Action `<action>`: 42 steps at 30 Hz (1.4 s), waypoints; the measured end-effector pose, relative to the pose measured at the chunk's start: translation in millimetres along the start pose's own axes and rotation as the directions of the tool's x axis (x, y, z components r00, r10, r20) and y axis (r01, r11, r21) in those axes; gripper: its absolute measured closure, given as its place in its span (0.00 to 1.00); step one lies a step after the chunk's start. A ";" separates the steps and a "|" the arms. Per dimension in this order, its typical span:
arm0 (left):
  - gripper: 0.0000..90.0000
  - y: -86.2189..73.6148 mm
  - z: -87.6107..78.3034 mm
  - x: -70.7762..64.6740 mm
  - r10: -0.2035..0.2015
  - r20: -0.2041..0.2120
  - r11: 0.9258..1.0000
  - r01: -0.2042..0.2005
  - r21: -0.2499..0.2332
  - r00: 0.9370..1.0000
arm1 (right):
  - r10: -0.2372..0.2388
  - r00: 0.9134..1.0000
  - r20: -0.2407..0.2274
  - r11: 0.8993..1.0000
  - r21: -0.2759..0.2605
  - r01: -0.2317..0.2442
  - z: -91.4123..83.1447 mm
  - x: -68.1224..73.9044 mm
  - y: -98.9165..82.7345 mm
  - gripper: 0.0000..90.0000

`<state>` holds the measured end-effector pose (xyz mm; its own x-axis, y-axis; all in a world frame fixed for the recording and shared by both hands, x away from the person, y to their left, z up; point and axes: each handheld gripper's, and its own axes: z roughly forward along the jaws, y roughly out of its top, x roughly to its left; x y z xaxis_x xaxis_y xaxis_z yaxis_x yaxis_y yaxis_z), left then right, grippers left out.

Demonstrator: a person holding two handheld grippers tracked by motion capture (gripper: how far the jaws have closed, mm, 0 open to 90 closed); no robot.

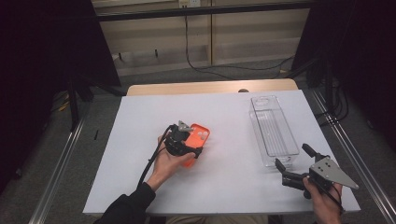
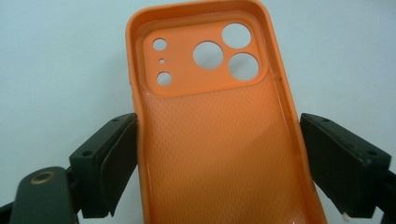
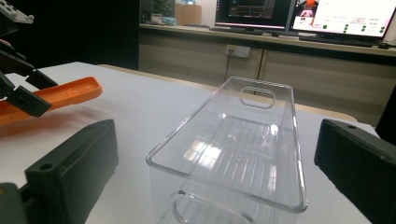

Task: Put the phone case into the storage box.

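From above, the left claw clamps an orange phone case mid-bench. The left gripper view shows both jaws pressing the case's long edges. In the right gripper view, the right claw stands apart before a clear bin.

Wide bare strip of white table sheet is left between the orange silicone phone case and the clear rectangular plastic bin; passage there is unobstructed. Bin's open top is uncovered, its near end faced by the right gripper.
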<state>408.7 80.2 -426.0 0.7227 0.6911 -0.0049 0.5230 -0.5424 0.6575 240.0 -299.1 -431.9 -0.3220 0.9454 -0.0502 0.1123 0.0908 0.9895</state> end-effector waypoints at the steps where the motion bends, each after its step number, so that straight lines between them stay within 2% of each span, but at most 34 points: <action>1: 0.16 -0.7 -0.5 -0.1 0.007 -0.004 1.000 -0.007 -0.004 1.000 | 0.000 1.000 0.000 1.000 -0.001 0.000 0.0 0.1 0.0 0.00; 3: 0.16 -1.7 -1.2 -0.3 0.015 -0.004 1.000 -0.015 -0.012 1.000 | 0.000 1.000 0.000 1.000 0.000 0.000 0.0 0.2 0.0 0.00; 7: 0.16 -3.0 -7.7 -1.0 0.028 -0.021 0.998 -0.029 -0.063 0.999 | -0.015 1.000 -0.005 1.000 0.007 0.015 0.2 1.0 -0.5 0.00; 11: 0.16 -4.0 -16.7 1.1 0.040 -0.030 0.994 -0.043 -0.105 0.999 | -0.009 1.000 -0.008 1.000 0.005 0.009 0.7 2.0 -0.1 0.00; 17: 0.16 -9.2 -26.1 5.9 0.034 -0.037 0.989 -0.039 -0.141 0.999 | 0.004 1.000 -0.022 1.000 0.010 -0.004 2.1 3.6 0.6 0.00; 20: 0.16 -12.4 -29.4 6.1 0.037 -0.060 0.985 -0.047 -0.165 0.997 | 0.009 1.000 -0.030 1.000 0.009 -0.009 3.5 4.2 1.8 0.00; 24: 0.16 -14.3 -33.4 4.1 0.043 -0.063 0.982 -0.054 -0.180 0.997 | 0.012 0.999 -0.040 1.000 0.003 -0.012 6.2 6.9 4.7 0.00; 27: 0.16 -16.7 -36.6 0.5 0.061 -0.062 0.982 -0.071 -0.177 0.996 | 0.013 0.999 -0.043 1.000 0.006 -0.013 7.9 9.6 7.2 0.00; 36: 0.16 -26.6 -45.7 -3.1 0.077 -0.068 0.979 -0.088 -0.185 0.995 | 0.007 0.997 -0.079 1.000 0.005 -0.006 15.1 19.5 14.9 0.00; 42: 0.16 -31.6 -45.2 -8.7 0.088 -0.052 0.978 -0.097 -0.184 0.995 | -0.004 0.995 -0.098 1.000 -0.003 0.004 23.0 28.6 20.5 0.00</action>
<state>365.4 112.9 -412.6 0.7416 0.6645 0.0926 0.3584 -0.5091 0.7825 254.7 -263.0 -416.2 -0.4134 0.9096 -0.0410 0.1080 0.0937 0.9897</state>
